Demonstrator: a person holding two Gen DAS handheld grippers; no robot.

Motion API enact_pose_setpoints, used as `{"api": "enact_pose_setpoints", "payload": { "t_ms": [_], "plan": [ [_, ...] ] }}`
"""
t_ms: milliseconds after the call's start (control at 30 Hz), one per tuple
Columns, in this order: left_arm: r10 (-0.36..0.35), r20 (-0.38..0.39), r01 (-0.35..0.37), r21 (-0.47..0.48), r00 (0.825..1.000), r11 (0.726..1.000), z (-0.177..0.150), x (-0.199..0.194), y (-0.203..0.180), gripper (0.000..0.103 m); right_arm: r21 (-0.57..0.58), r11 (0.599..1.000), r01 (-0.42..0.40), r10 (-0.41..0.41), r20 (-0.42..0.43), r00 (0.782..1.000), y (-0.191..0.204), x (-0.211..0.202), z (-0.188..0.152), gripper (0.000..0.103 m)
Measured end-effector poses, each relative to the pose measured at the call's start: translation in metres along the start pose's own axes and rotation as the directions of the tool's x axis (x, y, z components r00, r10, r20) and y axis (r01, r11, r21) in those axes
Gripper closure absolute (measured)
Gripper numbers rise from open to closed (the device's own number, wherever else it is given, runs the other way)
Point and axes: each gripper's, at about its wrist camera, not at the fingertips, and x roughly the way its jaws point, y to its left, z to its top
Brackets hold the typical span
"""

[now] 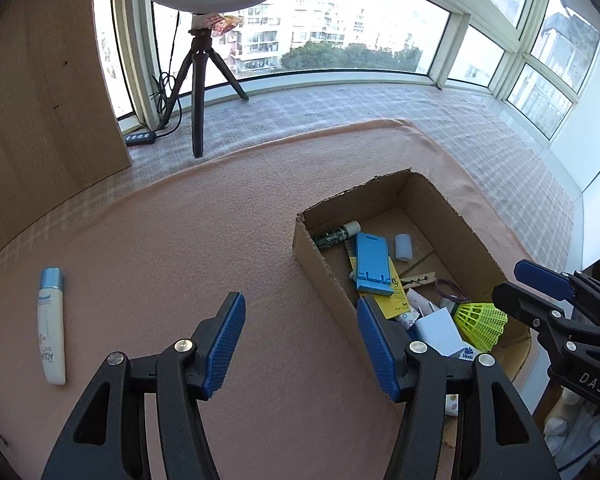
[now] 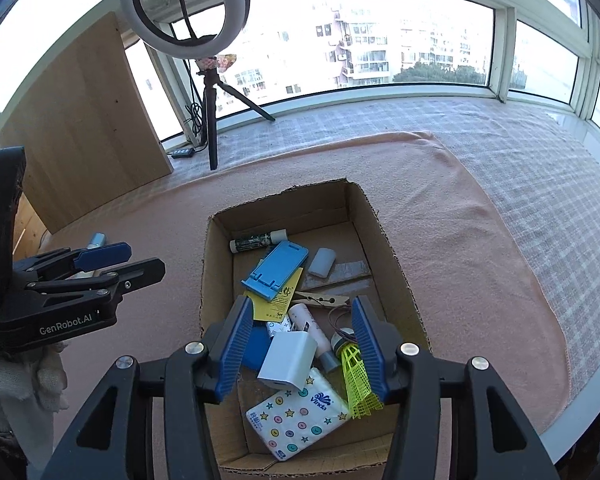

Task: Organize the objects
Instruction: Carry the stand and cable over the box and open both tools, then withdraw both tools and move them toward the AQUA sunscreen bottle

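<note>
A pink blanket [image 2: 460, 240] covers the worktop, laid over a pale checked cloth [image 2: 540, 168] that runs back to a bay window. A wooden board [image 2: 84, 132] leans upright at the far left, and beside it a ring light [image 2: 184, 8] stands on a black tripod [image 2: 211, 120] with a cable remote [image 1: 141, 138] at its foot.

An open cardboard box [image 2: 384, 248] sits on the blanket, holding most of the objects. Among them lie a patterned tissue pack [image 2: 300, 420] at the near end, a blue phone stand [image 2: 276, 270] on a yellow card [image 2: 278, 304], a white charger block [image 2: 288, 360], a pink tube [image 2: 312, 330], a green-labelled marker [image 2: 256, 240] along the far wall, a neon-yellow shuttlecock [image 2: 356, 376], a white cylinder [image 2: 322, 262], a wooden clothespin [image 2: 324, 300] and a dark hair tie [image 1: 448, 288].

One white tube with a blue cap [image 1: 52, 324] lies alone on the blanket, well apart from the box on its left.

The left gripper [image 1: 300, 344] hangs above the blanket between that tube and the box's left wall, its fingers [image 1: 224, 344] spread wide and holding nothing. The right gripper [image 2: 300, 346] hangs over the near half of the box, fingers [image 2: 236, 348] likewise spread and empty, the charger block and shuttlecock showing between them. A gloved hand [image 2: 24, 380] is visible under the left gripper.
</note>
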Motion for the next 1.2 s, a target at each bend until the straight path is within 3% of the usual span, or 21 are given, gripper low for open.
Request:
{"api": "enact_pose_setpoints", "payload": {
  "t_ms": [233,633,900,1033,1200],
  "plan": [
    [0.027,-0.003,-0.028,-0.056,1.0,0.998,-0.025,-0.02,0.051,0.041,-0.023,0.998,-0.054,0.054,-0.002,0.999,0.038,0.01,0.003,0.056],
    [0.082,-0.028,-0.085,-0.158,0.996,0.984,-0.078,-0.04,0.15,0.041,-0.079,0.99,-0.113,0.107,-0.079,0.991,0.113,0.041,-0.007,0.056],
    [0.08,-0.033,-0.086,-0.259,0.996,0.962,-0.096,-0.046,0.232,0.041,-0.004,0.973,-0.231,0.229,-0.12,0.966,0.156,0.067,0.005,0.056],
    [0.069,-0.042,-0.078,-0.285,0.997,0.955,-0.1,-0.042,0.266,0.041,-0.021,0.964,-0.266,0.261,-0.142,0.955,0.188,0.086,0.014,0.055],
    [0.01,-0.045,-0.024,-0.32,0.999,0.947,-0.097,-0.029,0.3,0.041,-0.048,0.95,-0.308,0.294,-0.192,0.936,0.229,0.115,0.02,0.055]
  ]
}}
